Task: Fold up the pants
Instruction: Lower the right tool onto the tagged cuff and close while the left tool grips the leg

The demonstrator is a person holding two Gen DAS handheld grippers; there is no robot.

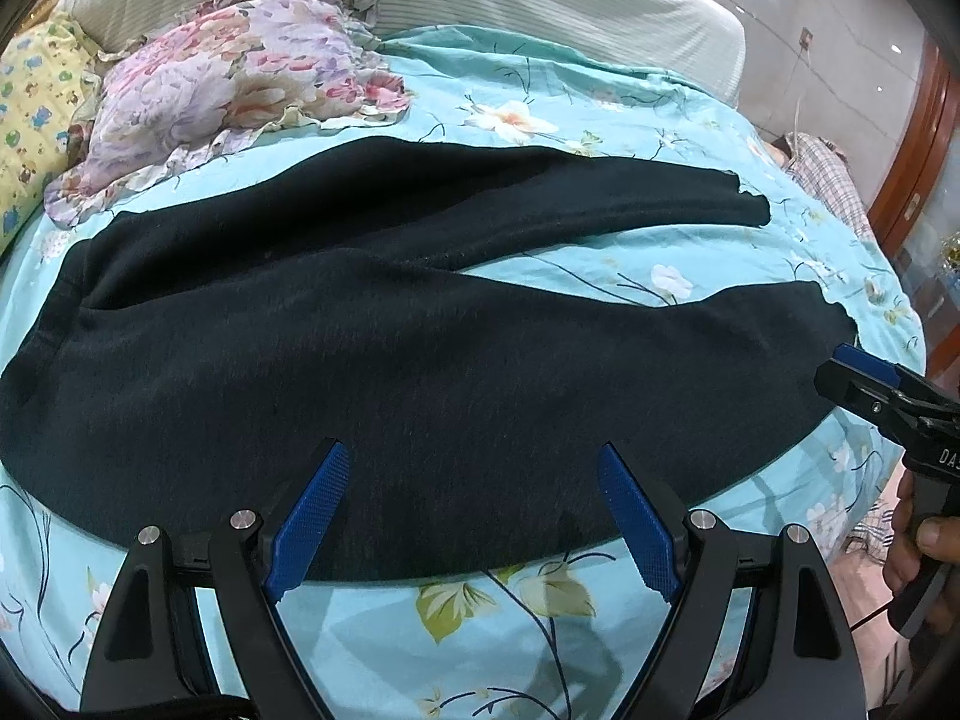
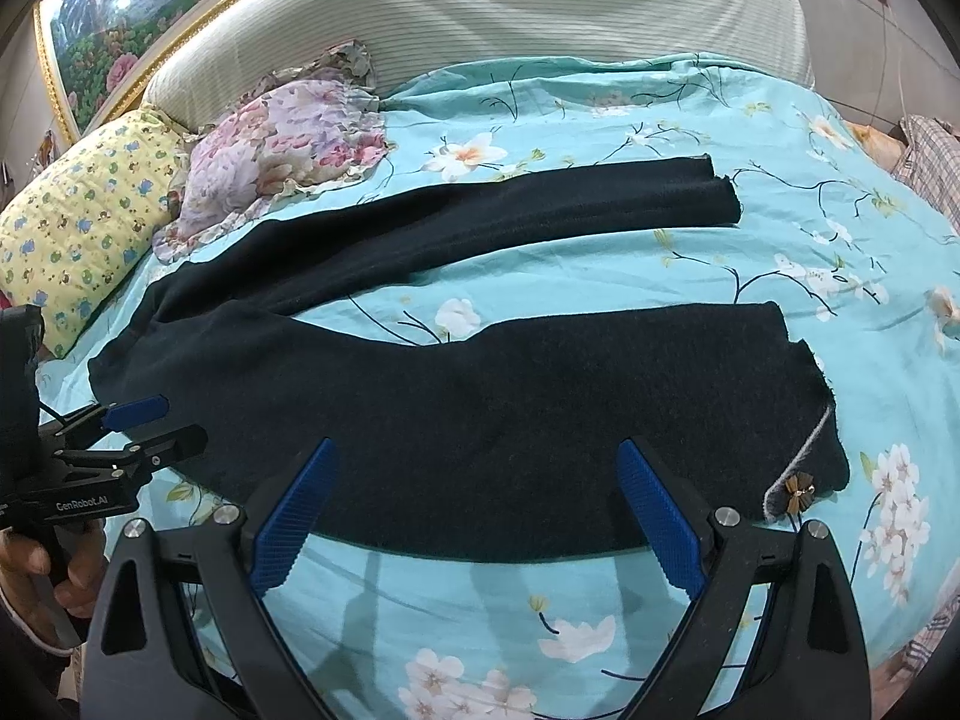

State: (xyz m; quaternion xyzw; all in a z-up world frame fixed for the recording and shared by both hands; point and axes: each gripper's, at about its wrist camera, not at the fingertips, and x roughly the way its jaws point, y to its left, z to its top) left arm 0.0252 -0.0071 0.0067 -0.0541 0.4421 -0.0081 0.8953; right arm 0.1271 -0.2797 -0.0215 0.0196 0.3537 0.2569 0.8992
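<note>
Dark navy pants (image 1: 372, 372) lie flat on the turquoise floral bedspread (image 1: 480, 618), waist to the left, the two legs spread apart toward the right. They also show in the right wrist view (image 2: 540, 420), where the near leg's hem carries a small brown bow (image 2: 797, 491). My left gripper (image 1: 474, 468) is open and empty, hovering over the near edge of the pants by the waist and hip. My right gripper (image 2: 474, 468) is open and empty over the near leg. Each gripper appears in the other's view: the right one (image 1: 840, 369) at the near hem, the left one (image 2: 162, 420) at the waist.
A pink-purple floral pillow (image 1: 240, 84) and a yellow patterned pillow (image 2: 78, 228) lie at the bed's left head end, against a striped padded headboard (image 2: 480, 6). Checked cloth (image 1: 828, 180) lies off the bed's far right edge. Bare bedspread (image 2: 600, 270) shows between the legs.
</note>
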